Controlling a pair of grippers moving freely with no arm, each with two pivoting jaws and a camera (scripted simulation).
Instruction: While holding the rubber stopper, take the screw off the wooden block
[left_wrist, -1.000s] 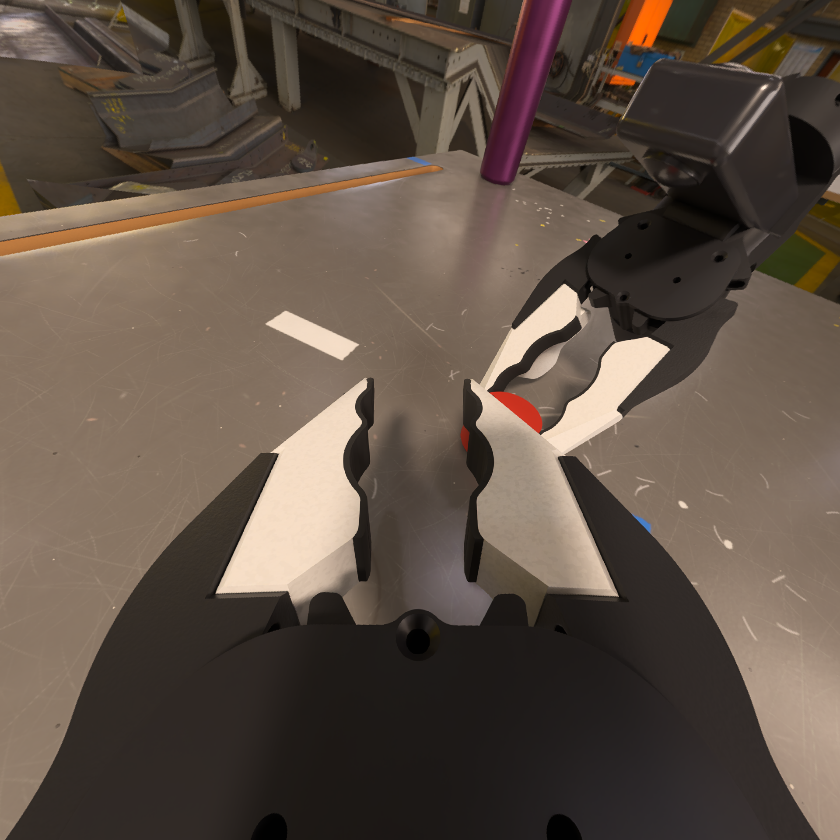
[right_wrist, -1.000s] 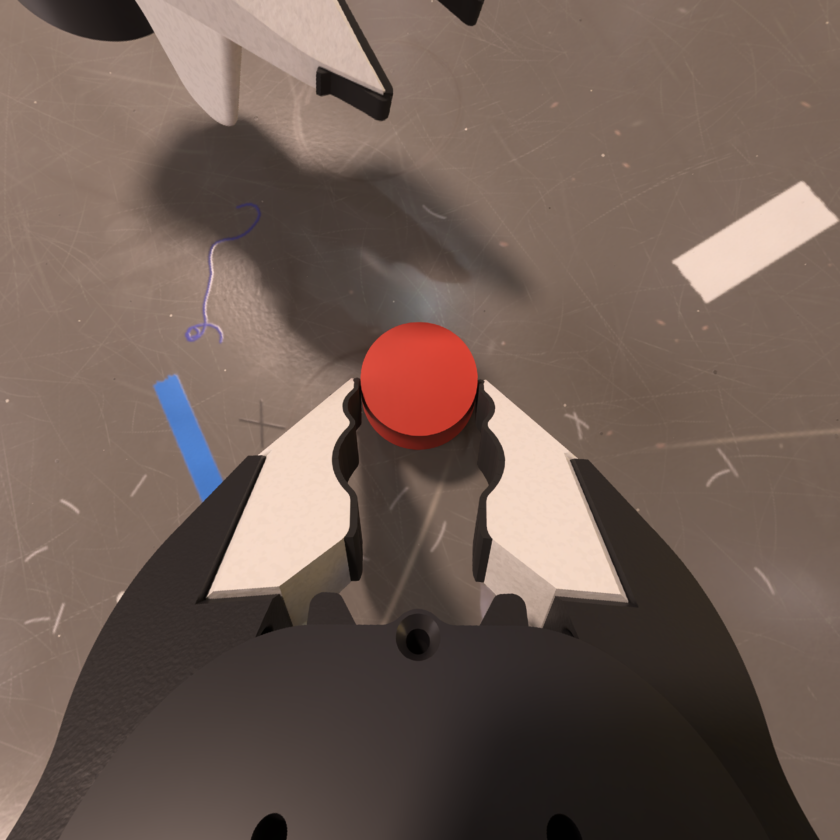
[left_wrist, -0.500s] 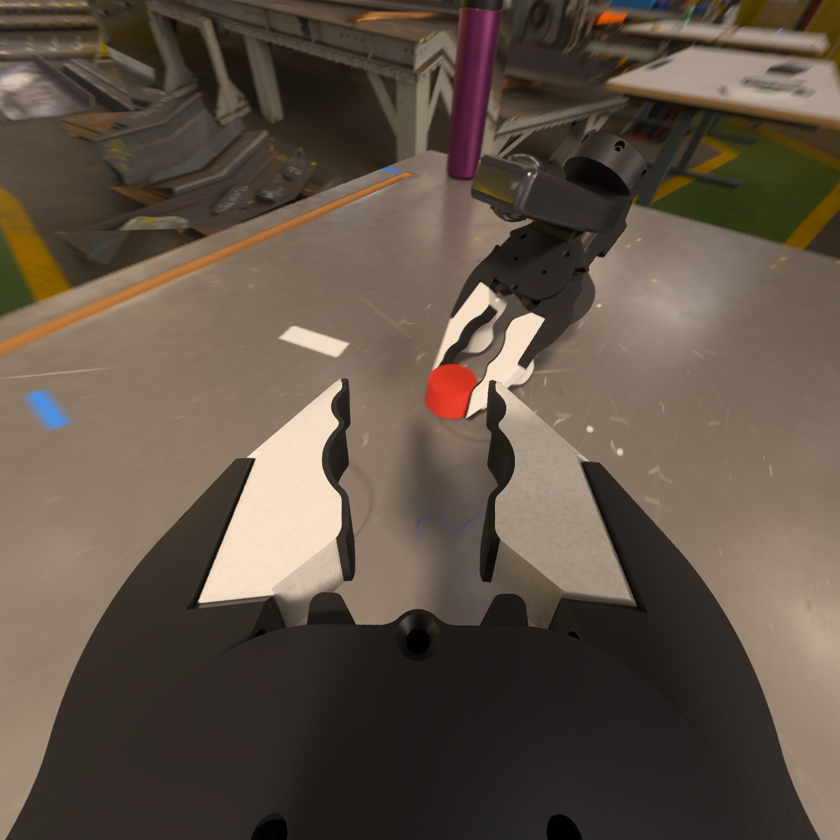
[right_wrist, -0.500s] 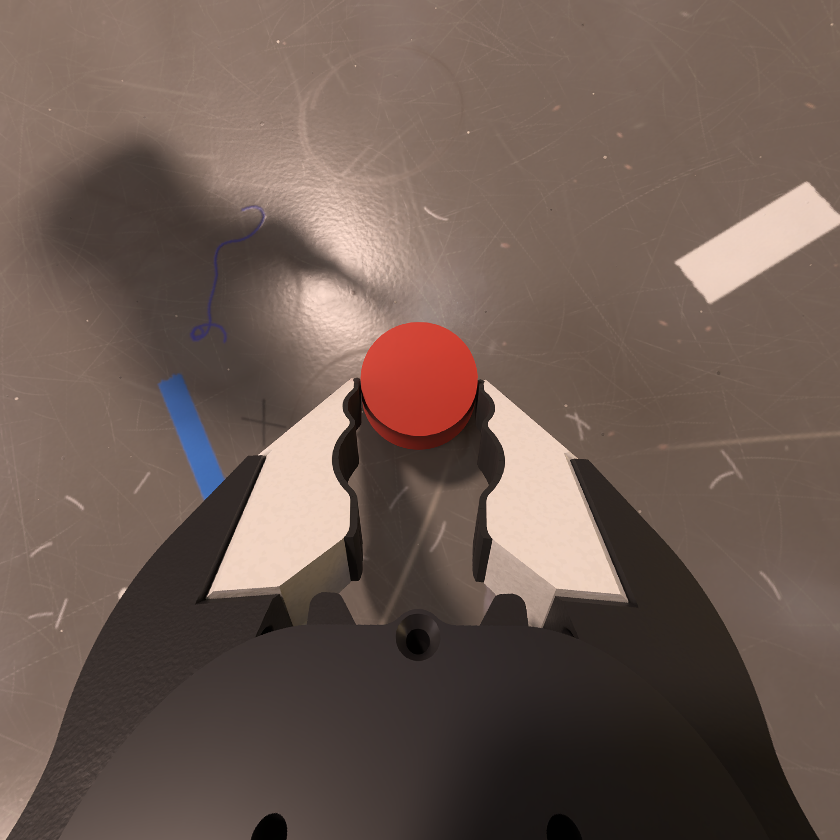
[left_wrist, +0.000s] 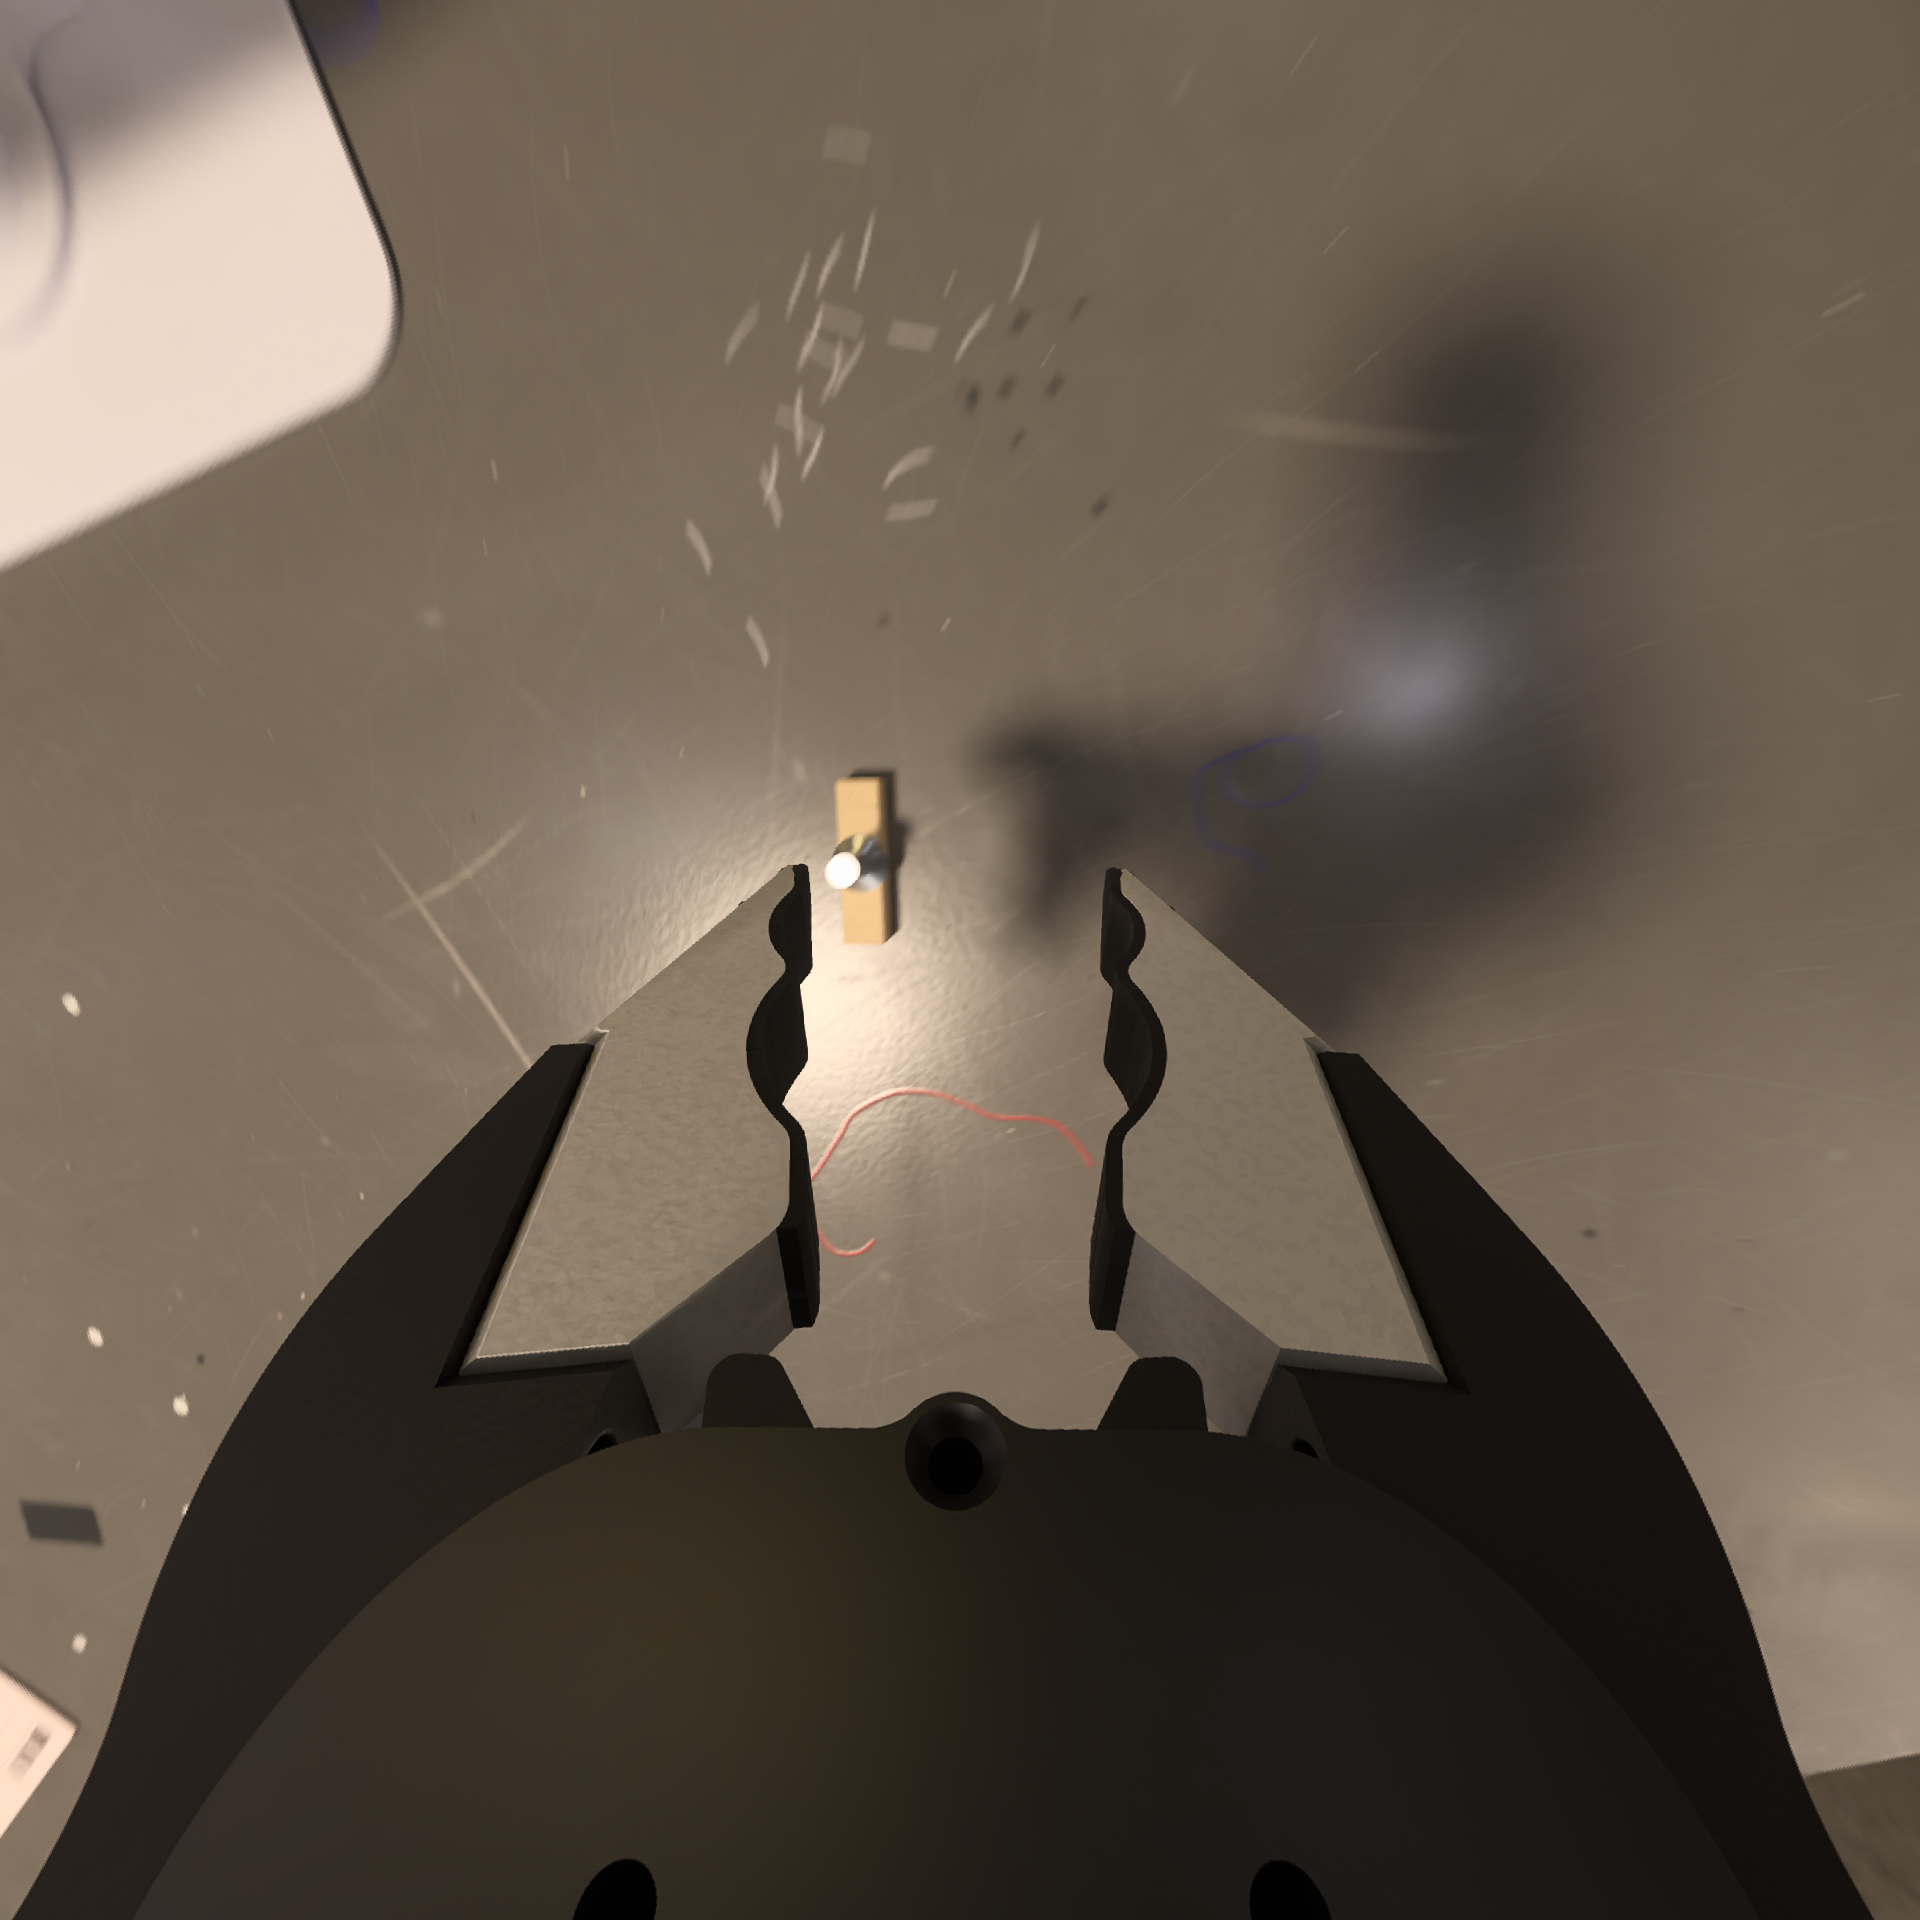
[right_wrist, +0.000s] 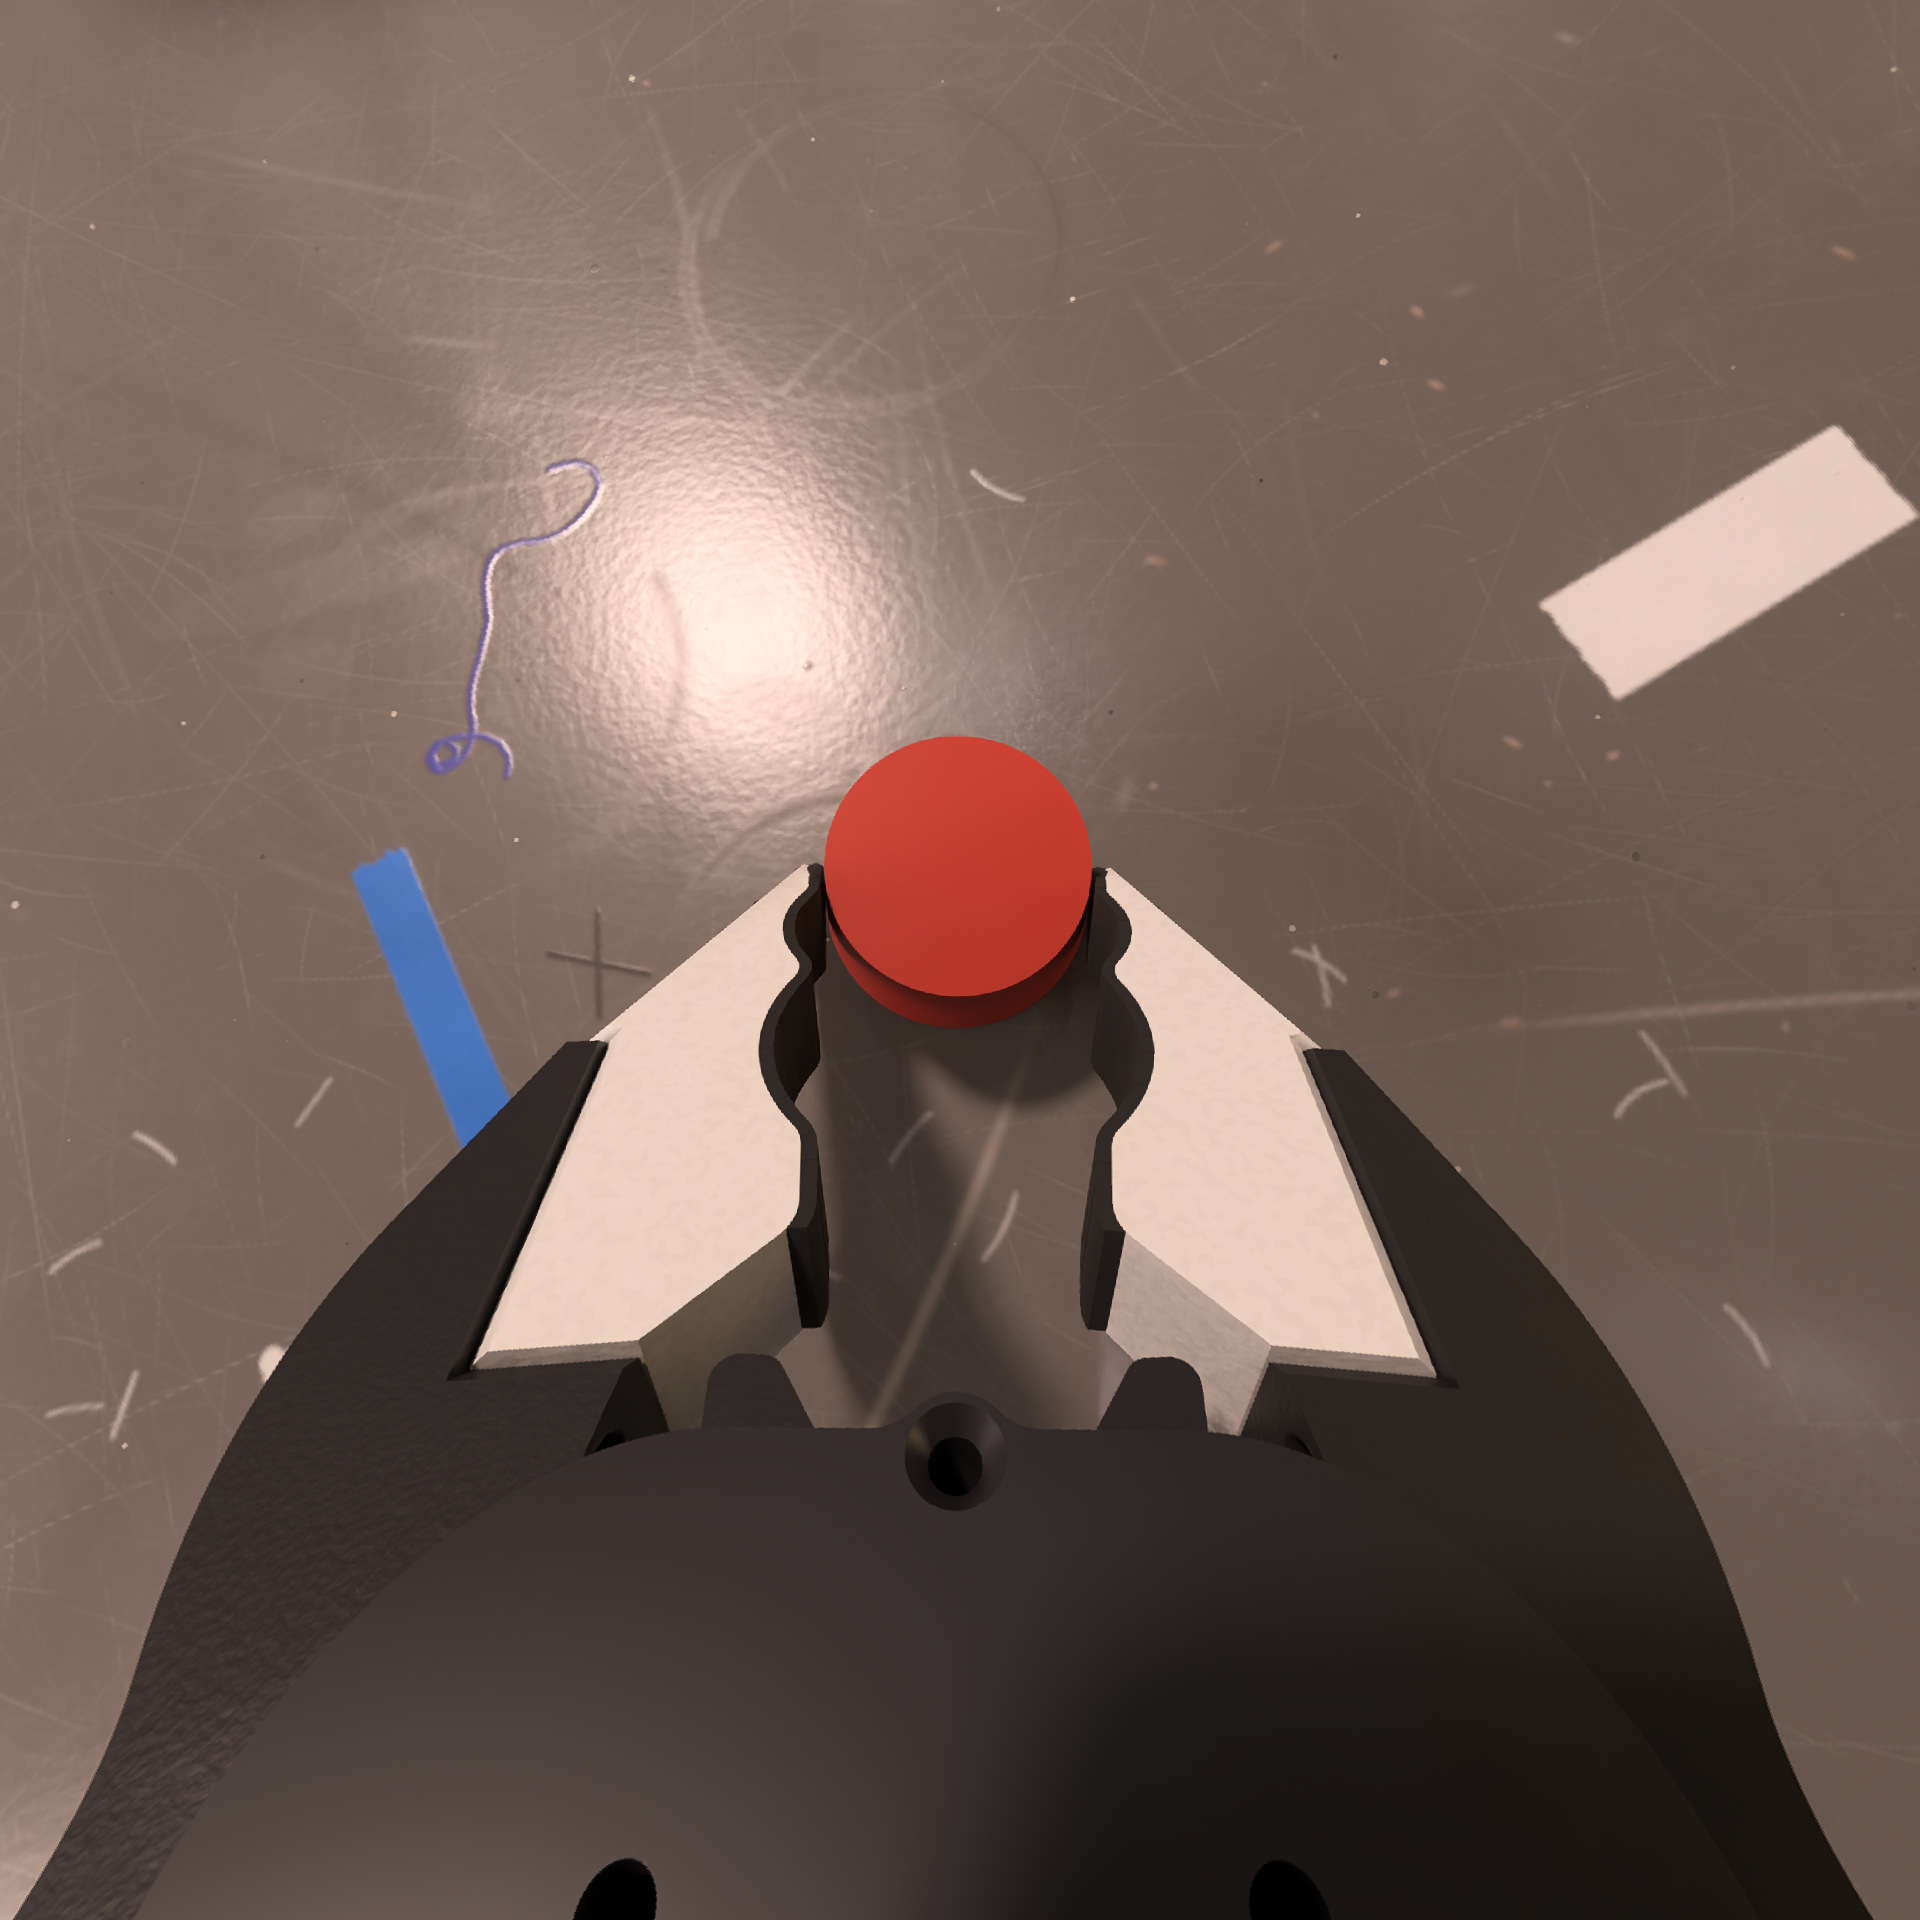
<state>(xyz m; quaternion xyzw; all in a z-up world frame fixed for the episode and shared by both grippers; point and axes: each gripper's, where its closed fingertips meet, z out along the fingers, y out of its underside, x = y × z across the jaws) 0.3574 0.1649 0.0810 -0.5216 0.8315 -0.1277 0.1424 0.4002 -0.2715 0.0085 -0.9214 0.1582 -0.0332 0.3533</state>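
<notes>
In the right wrist view my right gripper (right_wrist: 956, 883) is shut on the red rubber stopper (right_wrist: 958, 868), held at the fingertips above the scratched metal table (right_wrist: 1351, 260). In the left wrist view my left gripper (left_wrist: 954, 883) is open and empty, looking straight down from well above the table. A small wooden block (left_wrist: 868, 860) lies just ahead of the left fingertip, with a shiny metal screw (left_wrist: 850, 868) standing on it. The block sits left of the midline between the fingers.
A white rounded object (left_wrist: 156, 260) fills the top left of the left wrist view. A red thread (left_wrist: 935, 1122) lies between the left fingers, a purple thread (left_wrist: 1252, 784) farther right. In the right wrist view are blue tape (right_wrist: 426, 987), white tape (right_wrist: 1725, 561) and a purple thread (right_wrist: 499, 623).
My left gripper has swung away from the stopper, opened wider and now looks down on the block and screw. Its shadow has left the right wrist view. The right gripper keeps its hold.
</notes>
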